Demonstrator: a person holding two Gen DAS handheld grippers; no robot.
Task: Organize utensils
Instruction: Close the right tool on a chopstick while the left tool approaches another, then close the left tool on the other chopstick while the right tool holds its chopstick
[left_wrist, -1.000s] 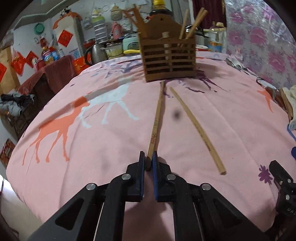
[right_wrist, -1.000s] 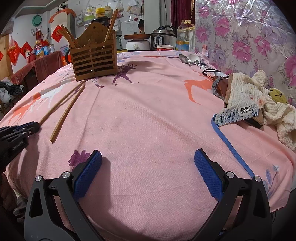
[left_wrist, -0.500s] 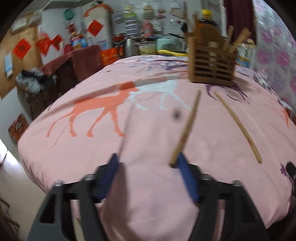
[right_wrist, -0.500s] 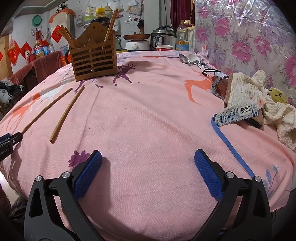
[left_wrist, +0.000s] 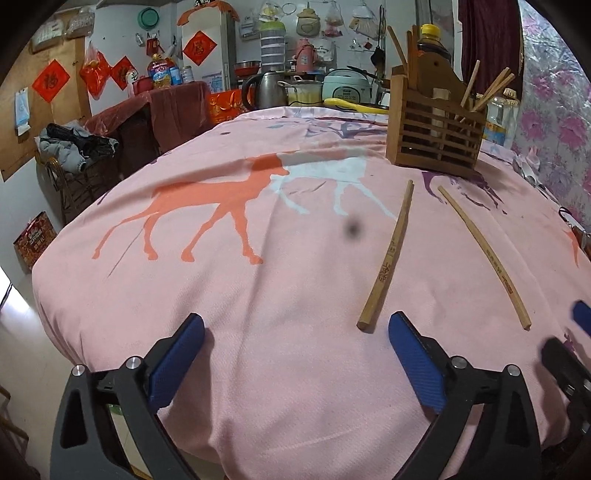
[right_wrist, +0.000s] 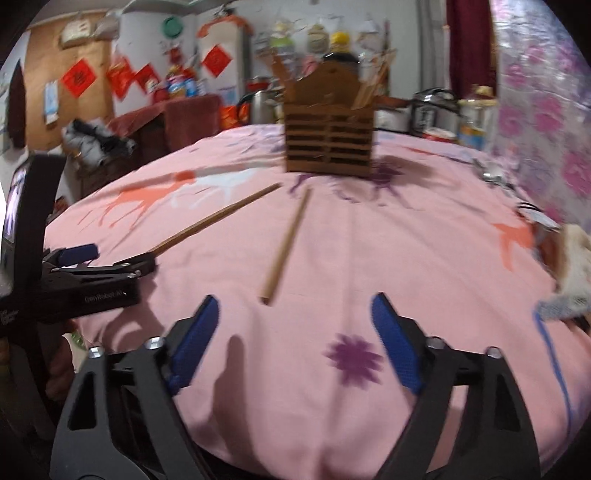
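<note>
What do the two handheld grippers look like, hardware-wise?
Both match: the left gripper and right gripper have black plastic truss-style arms with triangular cut-outs, silver screw heads at the pivots and textured blue pads on the fingers. Seen from the right wrist, the left unit's side carries small white lettering, too blurred to read.

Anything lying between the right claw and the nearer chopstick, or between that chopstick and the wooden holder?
Nothing visible: bare cloth separates the closing, empty right claw from the chopstick, and more cloth from the holder.

The cloth (left_wrist: 295, 295) is pink with orange and white horses and a purple flower (right_wrist: 354, 357). The chopsticks (left_wrist: 388, 258) and the slatted box (left_wrist: 436, 122) are brown. The gripper pads (left_wrist: 413, 354) are blue.
</note>
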